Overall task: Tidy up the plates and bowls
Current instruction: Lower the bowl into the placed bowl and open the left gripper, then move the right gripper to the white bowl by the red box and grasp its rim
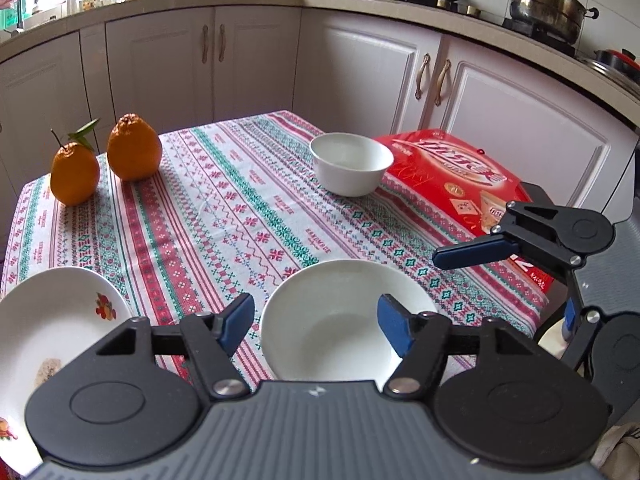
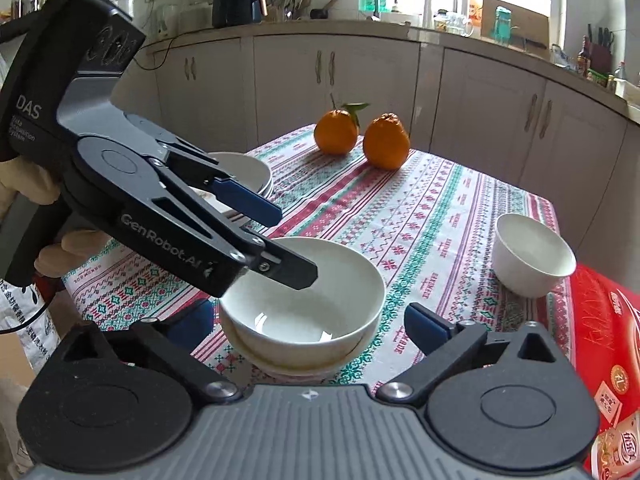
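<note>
1. The stacked bowl (image 2: 304, 304) sits nested in another bowl on the tablecloth (image 1: 248, 208), directly ahead of both grippers and close below them. It is round, so it has no long axis; the rim is the only place to take hold.
2. The left gripper (image 1: 316, 324) hangs over the near rim of that bowl with its jaws parted. In the right wrist view one finger reaches over the bowl's hollow and the other stays outside the rim; neither pad seems to press on it.
3. The right gripper (image 2: 308, 330) has its jaws spread wide to either side of the bowl stack, clear of it and holding nothing.
4. The small bowl (image 1: 351, 164) stands alone, farther across the table, touching or just beside the red box (image 1: 460, 184). By my reading it is the next piece to gather, and the right gripper lies nearer to it.
5. A stack of plates (image 2: 252, 174) sits off to the left side, behind the left gripper in the right wrist view.
6. Two oranges (image 1: 104, 164) stand at the far corner, well apart from the bowls.
7. Nothing stands between the right gripper and the small bowl, though the red box crowds its far side.
</note>
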The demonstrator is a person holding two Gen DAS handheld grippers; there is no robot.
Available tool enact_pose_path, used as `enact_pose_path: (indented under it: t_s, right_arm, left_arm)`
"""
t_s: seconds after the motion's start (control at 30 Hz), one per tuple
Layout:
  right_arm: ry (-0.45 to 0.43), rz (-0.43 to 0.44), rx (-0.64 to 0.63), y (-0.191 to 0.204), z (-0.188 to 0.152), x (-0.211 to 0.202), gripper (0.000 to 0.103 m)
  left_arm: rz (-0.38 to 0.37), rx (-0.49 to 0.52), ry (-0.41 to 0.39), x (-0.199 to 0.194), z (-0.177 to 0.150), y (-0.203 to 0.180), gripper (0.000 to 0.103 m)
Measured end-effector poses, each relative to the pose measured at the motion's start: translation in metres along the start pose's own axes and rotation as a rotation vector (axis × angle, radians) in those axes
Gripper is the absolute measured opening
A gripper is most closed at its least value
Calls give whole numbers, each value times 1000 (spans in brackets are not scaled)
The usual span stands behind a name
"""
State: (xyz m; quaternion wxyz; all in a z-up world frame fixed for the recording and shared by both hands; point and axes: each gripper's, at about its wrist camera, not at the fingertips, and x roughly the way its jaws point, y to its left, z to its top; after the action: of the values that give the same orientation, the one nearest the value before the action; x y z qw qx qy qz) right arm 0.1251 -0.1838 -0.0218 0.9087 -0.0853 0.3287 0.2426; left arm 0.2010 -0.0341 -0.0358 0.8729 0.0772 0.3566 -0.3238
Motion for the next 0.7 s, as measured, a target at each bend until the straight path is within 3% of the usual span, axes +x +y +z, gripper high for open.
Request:
enact_pose_path:
  t_s: [0.3, 0.7]
  right_arm:
    - [-11, -50, 52, -7, -14, -19, 103]
    - [-13, -119, 108, -18, -34, -41, 103]
  left_arm:
    - [27, 23, -5, -10, -9, -10, 77]
    - [35, 61, 0, -2, -21, -28, 77]
